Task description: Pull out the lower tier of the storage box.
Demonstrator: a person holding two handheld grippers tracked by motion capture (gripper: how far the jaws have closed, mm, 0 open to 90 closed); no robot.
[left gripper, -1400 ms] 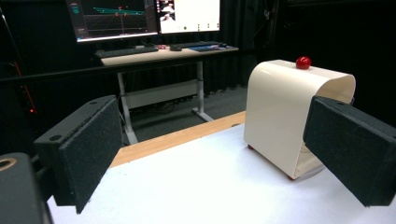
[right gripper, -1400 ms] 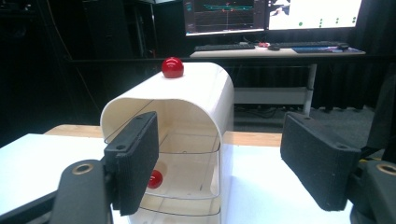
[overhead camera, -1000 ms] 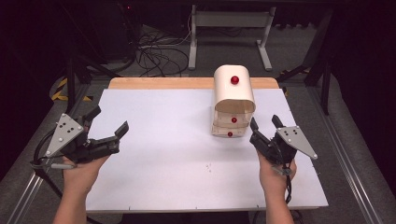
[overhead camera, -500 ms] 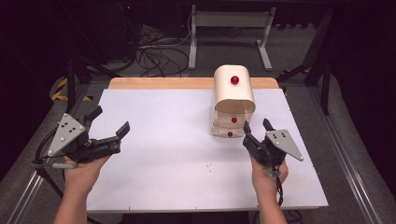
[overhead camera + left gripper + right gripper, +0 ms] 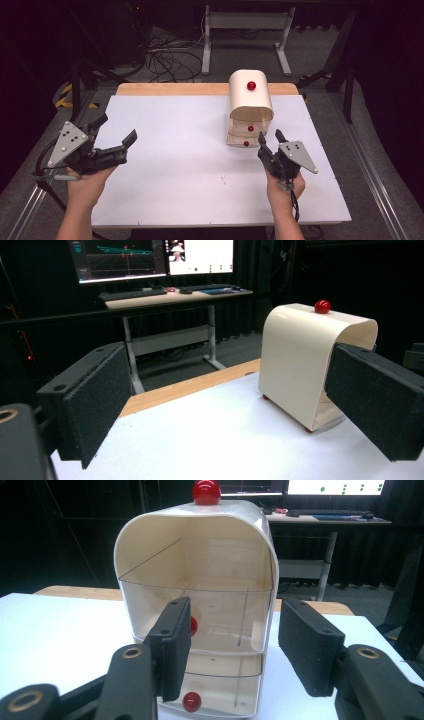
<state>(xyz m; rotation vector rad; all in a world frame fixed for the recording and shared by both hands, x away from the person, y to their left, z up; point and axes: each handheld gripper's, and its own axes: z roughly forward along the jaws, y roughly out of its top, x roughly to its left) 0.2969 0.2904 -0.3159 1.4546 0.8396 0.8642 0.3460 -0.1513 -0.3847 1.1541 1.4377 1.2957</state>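
Between the spread jaws of the right gripper (image 5: 227,652), facing the small drawer cabinet (image 5: 197,605) just ahead, nothing pinched; partly covering one red drawer knob (image 5: 193,625) with a pad, leaving the lower knob (image 5: 191,700) free. Holding the left gripper (image 5: 112,134) wide open too, well apart at the white board (image 5: 170,150). Resting on a wooden table edge (image 5: 170,89), with cables (image 5: 165,55) and desk legs (image 5: 245,22) lying beyond in a dark room.

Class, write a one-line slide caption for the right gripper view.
Open right gripper faces a cream drawer box with red knobs.
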